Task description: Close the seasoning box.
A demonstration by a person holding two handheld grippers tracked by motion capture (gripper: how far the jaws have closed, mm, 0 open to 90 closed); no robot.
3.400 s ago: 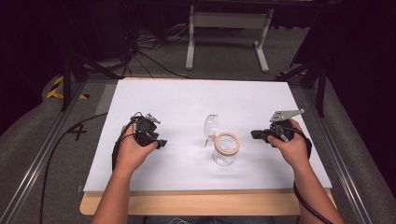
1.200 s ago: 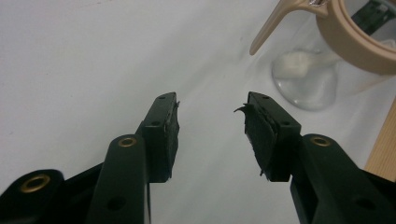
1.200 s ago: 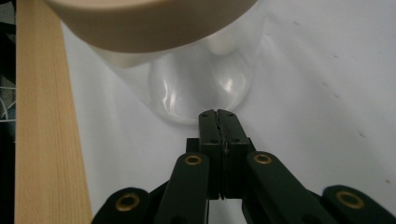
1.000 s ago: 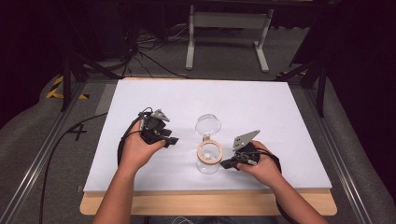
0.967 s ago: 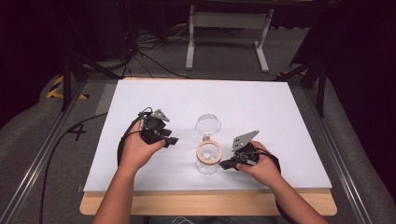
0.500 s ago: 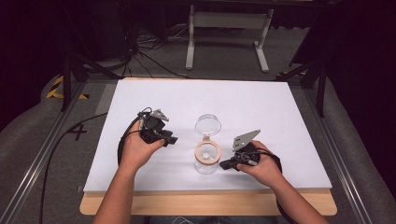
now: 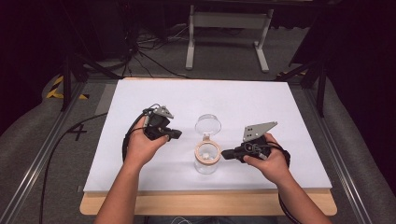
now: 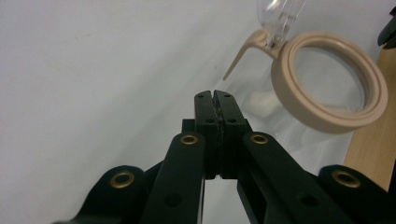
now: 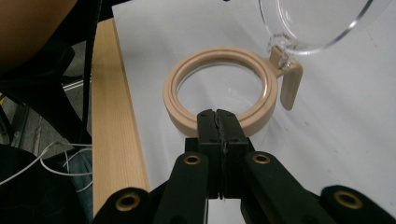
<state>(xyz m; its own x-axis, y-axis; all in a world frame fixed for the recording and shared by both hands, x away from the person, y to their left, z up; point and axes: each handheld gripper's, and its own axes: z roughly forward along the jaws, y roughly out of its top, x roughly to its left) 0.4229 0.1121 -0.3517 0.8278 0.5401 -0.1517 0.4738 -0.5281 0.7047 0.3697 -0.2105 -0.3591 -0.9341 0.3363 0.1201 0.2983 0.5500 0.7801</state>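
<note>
A clear glass jar (image 7: 207,164) with a beige ring (image 9: 187,116) around its mouth stands at the middle front of the white sheet. Its clear hinged lid (image 7: 208,123) is flipped open toward the far side. Something small and white seems to lie inside. My right gripper (image 7: 225,154) is just right of the jar, shut, with its tips (image 9: 218,113) over the near part of the ring and nothing between them. My left gripper (image 7: 177,134) hovers left of the jar, apart from it. Its jaws (image 8: 215,93) have just been closing and now meet with nothing between them.
The white sheet (image 7: 243,98) covers a wooden table whose front edge (image 7: 205,204) shows bare. Black cables trail from both grippers, and one runs off the left side (image 7: 56,149). Metal rails and dark stands flank the table on grey carpet.
Since the oldest frame my right hand has come in from the right to the jar, and the jar stands slightly nearer the front and left. The left hand has barely moved.
</note>
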